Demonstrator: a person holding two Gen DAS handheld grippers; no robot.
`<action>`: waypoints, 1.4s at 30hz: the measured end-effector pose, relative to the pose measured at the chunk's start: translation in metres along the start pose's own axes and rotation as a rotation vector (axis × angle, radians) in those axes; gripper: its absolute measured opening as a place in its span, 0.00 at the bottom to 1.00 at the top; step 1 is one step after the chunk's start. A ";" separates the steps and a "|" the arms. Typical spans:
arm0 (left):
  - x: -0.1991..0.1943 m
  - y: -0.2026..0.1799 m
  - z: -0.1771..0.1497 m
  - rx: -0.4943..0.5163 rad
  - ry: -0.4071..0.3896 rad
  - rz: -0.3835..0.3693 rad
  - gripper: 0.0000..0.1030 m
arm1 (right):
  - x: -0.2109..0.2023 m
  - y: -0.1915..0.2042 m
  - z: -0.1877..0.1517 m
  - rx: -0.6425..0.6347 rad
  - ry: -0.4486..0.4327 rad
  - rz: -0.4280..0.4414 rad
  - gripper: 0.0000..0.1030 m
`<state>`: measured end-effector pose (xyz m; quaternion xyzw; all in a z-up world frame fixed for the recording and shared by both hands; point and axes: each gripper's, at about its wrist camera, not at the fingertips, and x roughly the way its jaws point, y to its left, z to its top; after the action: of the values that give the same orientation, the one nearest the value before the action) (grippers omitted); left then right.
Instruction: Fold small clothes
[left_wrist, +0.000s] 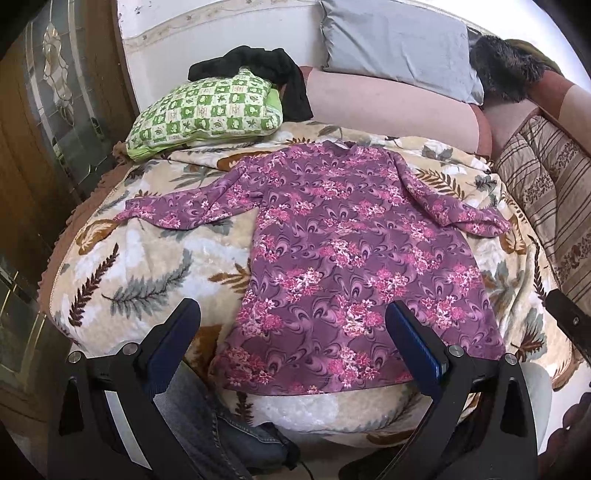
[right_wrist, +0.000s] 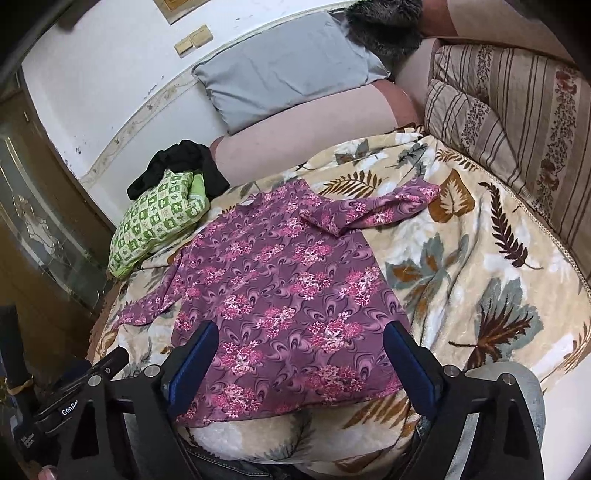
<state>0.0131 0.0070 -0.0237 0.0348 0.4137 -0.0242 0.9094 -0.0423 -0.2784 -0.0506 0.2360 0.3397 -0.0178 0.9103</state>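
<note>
A purple top with pink flowers (left_wrist: 343, 258) lies flat on the leaf-print blanket (left_wrist: 147, 266), both sleeves spread out, hem toward me. It also shows in the right wrist view (right_wrist: 280, 295). My left gripper (left_wrist: 291, 314) is open and empty, held above the hem's left part. My right gripper (right_wrist: 299, 336) is open and empty, held above the hem's right part. The left gripper's body (right_wrist: 85, 384) shows at the lower left of the right wrist view.
A green checked pillow (left_wrist: 207, 110) with a black garment (left_wrist: 266, 70) on it lies at the back left. A grey pillow (left_wrist: 399, 48) and pink bolster (left_wrist: 391, 110) lie at the back. Striped cushions (right_wrist: 517, 122) stand on the right. A wooden door (left_wrist: 48, 129) is at left.
</note>
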 end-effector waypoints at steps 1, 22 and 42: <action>0.000 0.000 0.000 0.001 0.002 -0.002 0.98 | 0.000 -0.003 0.000 0.007 0.003 0.001 0.86; 0.031 -0.010 0.015 0.010 0.026 -0.030 0.98 | 0.045 -0.051 0.041 0.133 0.051 0.004 0.69; 0.125 -0.045 0.050 0.012 0.079 -0.132 0.98 | 0.232 -0.209 0.172 0.442 0.155 -0.139 0.67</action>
<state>0.1297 -0.0437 -0.0871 0.0140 0.4504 -0.0851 0.8887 0.2014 -0.5100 -0.1698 0.4061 0.4118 -0.1359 0.8044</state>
